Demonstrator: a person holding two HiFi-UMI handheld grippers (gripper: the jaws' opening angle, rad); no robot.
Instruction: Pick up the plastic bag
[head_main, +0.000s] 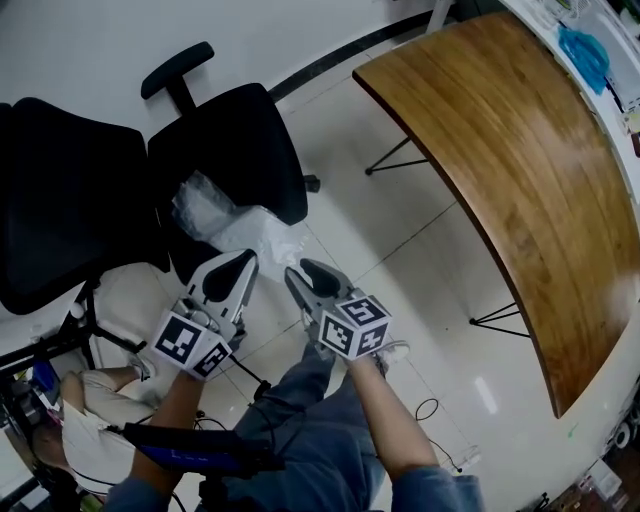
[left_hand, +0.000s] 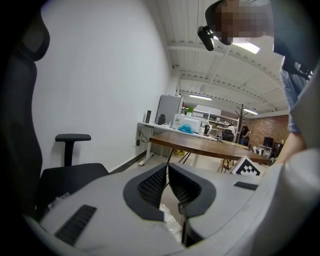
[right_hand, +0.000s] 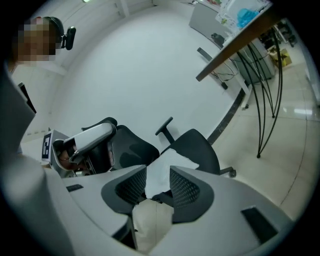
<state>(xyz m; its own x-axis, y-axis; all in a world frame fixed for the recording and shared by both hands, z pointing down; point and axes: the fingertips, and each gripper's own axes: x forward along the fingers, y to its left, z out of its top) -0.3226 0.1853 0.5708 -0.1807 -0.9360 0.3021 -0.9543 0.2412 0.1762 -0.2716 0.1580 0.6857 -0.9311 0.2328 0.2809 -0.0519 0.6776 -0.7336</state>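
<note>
Probably treat plastic bag (head_main: 240, 228) on chair (head_main: 240, 140) as light, limp, slippery; pinch a raised fold with spread right claw (head_main: 298, 272), left claw (head_main: 248, 260) pressed together

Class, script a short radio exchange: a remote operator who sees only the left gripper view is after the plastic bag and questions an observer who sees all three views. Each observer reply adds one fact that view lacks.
Operator: Below the jaws of the left gripper I see only a scrap of the plastic bag. Where does it lie?
Observer: In the head view it lies crumpled on the near edge of the black chair's seat.
Operator: How does the right gripper stand?
Observer: In the right gripper view its jaws stand apart, gripping nothing.
</note>
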